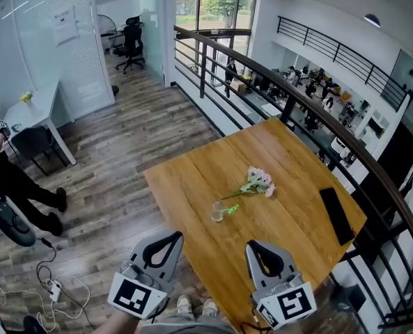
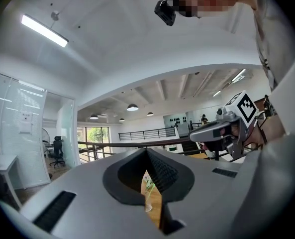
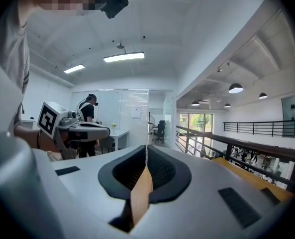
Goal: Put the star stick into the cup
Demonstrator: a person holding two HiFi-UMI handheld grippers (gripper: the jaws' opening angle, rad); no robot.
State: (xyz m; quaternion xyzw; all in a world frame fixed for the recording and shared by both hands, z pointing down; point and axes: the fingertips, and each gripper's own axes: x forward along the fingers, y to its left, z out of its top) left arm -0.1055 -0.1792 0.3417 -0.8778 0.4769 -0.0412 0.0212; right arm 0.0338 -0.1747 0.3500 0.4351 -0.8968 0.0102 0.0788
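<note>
A small clear cup (image 1: 218,212) stands near the middle of the wooden table (image 1: 192,179). The green star stick (image 1: 231,208) lies on the table just right of the cup, touching or almost touching it. Both grippers hover over the table's near edge, well short of the cup. My left gripper (image 1: 174,236) is at lower left and shut, with nothing between its tips (image 2: 147,151). Through the slit below its tips the cup (image 2: 147,203) shows faintly. My right gripper (image 1: 252,245) is at lower right, also shut and empty (image 3: 146,147).
A bunch of pale pink flowers (image 1: 259,181) lies beyond the cup. A black phone (image 1: 336,215) lies near the table's right edge. A dark railing (image 1: 310,106) runs behind the table above a lower floor. A person (image 1: 18,186) stands at far left by a white desk (image 1: 35,110).
</note>
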